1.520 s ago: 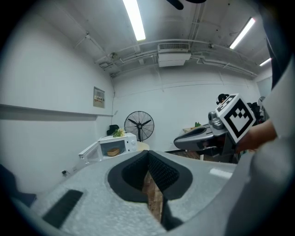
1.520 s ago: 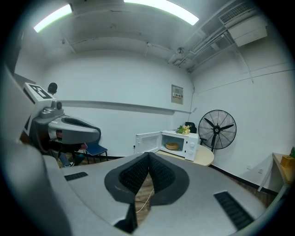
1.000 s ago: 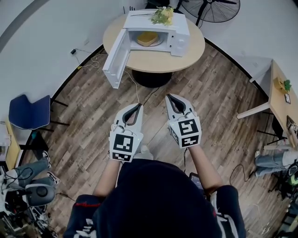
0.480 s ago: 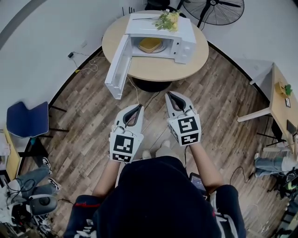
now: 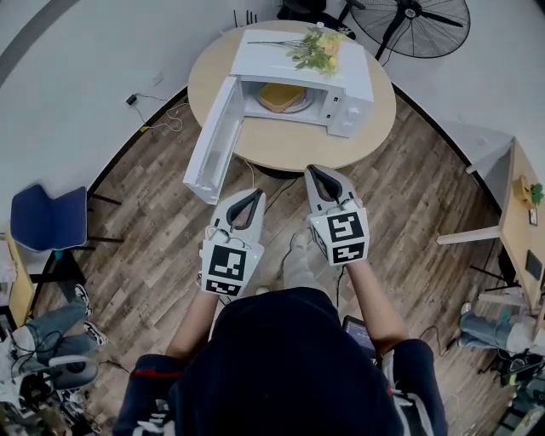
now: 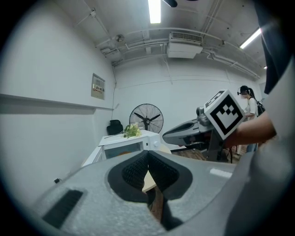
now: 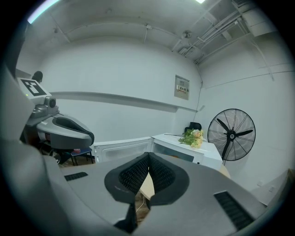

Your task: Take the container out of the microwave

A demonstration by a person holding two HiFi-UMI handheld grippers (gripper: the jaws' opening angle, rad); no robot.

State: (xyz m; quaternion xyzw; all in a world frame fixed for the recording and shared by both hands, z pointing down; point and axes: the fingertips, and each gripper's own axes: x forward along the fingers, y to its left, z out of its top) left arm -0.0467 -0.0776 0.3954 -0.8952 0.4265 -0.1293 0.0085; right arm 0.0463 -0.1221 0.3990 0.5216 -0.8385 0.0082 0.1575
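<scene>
The white microwave [image 5: 341,81] stands on the round wooden table [image 5: 289,145], its door [image 5: 213,140] swung open to the left. A yellow container [image 5: 281,95] sits on the turntable inside. My left gripper [image 5: 255,194] and right gripper [image 5: 313,171] are held side by side over the floor, short of the table, both pointing at it. Each is shut with nothing between its pads. In the left gripper view the closed left gripper [image 6: 148,153] faces the microwave [image 6: 126,144]; in the right gripper view the right gripper [image 7: 148,156] does too, toward the microwave [image 7: 184,151].
Yellow flowers [image 5: 317,51] lie on top of the microwave. A black standing fan [image 5: 417,24] is behind the table on the right. A blue chair [image 5: 51,213] stands at the left, a wooden desk [image 5: 521,213] at the right. A cable [image 5: 166,115] trails on the floor.
The table and microwave have come nearer and lower in the head view as both grippers advanced toward them together. Both stay shut and empty.
</scene>
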